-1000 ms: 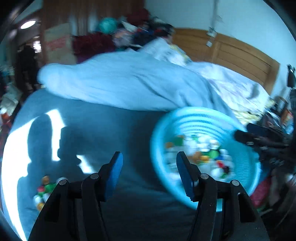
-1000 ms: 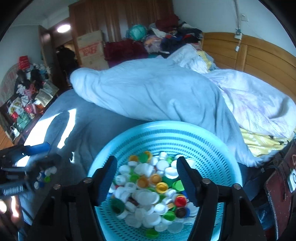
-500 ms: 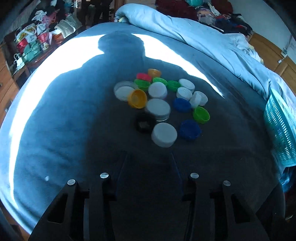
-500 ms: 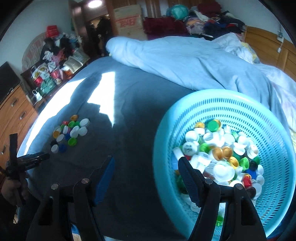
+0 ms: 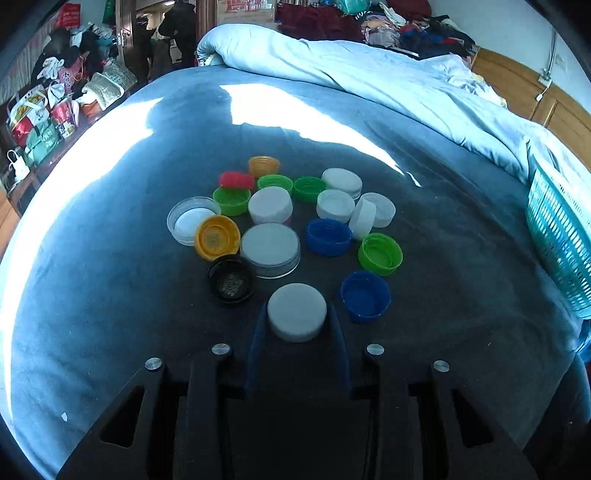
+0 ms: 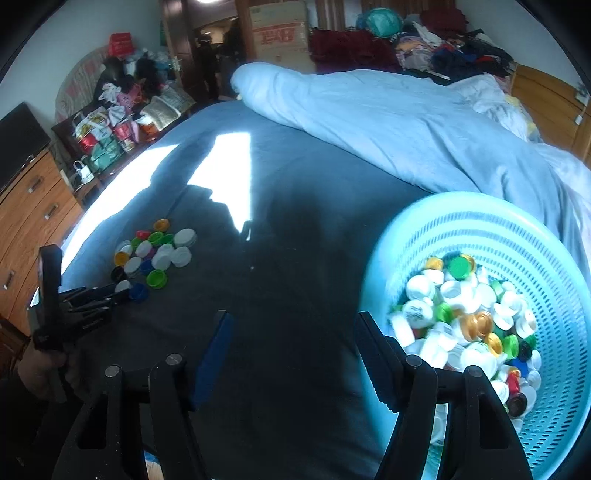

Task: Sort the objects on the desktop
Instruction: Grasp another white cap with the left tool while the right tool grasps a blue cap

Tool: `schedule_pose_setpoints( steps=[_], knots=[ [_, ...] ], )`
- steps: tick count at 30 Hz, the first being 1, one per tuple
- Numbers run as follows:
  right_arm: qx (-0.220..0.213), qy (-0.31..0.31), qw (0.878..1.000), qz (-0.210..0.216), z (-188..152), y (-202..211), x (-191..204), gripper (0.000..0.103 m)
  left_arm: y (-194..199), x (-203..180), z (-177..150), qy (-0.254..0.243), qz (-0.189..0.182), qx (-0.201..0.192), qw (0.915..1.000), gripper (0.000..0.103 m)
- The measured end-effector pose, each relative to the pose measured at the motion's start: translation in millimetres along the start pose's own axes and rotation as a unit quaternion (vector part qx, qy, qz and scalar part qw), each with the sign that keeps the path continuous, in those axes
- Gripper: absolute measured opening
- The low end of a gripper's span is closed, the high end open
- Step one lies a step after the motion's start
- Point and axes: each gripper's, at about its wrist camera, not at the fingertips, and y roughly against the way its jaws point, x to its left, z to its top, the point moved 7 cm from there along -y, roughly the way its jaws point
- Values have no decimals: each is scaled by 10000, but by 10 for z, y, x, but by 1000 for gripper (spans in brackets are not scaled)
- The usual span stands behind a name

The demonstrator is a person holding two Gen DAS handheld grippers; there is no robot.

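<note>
Left wrist view: the left gripper point(image 5: 297, 317) sits at lower centre of the frame, its two blue pads closed against the sides of a white cap point(image 5: 296, 312). The white cap rests flat side up on the dark blue bedspread point(image 5: 110, 295), at the near edge of a cluster of caps point(image 5: 284, 221) occupying mid-frame. Just left of the held cap lies a black cap point(image 5: 231, 279), open side up, with a printed code inside; the print is too small to read. Just right lies a blue cap point(image 5: 365, 296), open side up. A turquoise basket point(image 5: 557, 240) shows at the right edge, well apart from the cluster.

Right wrist view: the right gripper point(image 6: 291, 350) is at lower centre, jaws at medium width and closing, with nothing between them but bedspread. The turquoise basket, filled with mixed caps point(image 6: 469, 321), lies at lower right; its rim is just beside the right-hand finger. The cluster of caps lies at middle left, with the left gripper at its near edge, held by a hand point(image 6: 40, 373) at the lower left.

Writing: a cardboard box point(image 6: 279, 31) at upper centre carries red print, not legible.
</note>
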Motion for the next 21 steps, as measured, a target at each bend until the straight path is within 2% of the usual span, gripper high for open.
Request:
schedule_pose_setpoints(
  steps=[2, 3, 9, 14, 17, 21],
  knots=[
    [-10, 80, 9999, 98, 7, -28, 114, 59, 73, 4, 34, 83, -35, -83, 9999, 26],
    [-10, 152, 9997, 206, 9, -63, 215, 58, 133, 27, 38, 101, 15, -167, 9998, 26],
    [239, 550, 9950, 793, -83, -557, 912, 58, 600, 467, -23, 667, 245, -434, 9965, 26],
    [483, 793, 9874, 1281, -108, -1169, 1586, 57, 813, 795, 8, 1052, 377, -578, 9921, 26],
    [603, 863, 9857, 1318, -107, -1436, 1861, 57, 861, 929, 53, 1150, 364, -646, 9906, 26],
    [765, 901, 9855, 1215, -124, -1640, 2038, 57, 920, 1018, 35, 1202, 282, -694, 9899, 26]
  ],
)
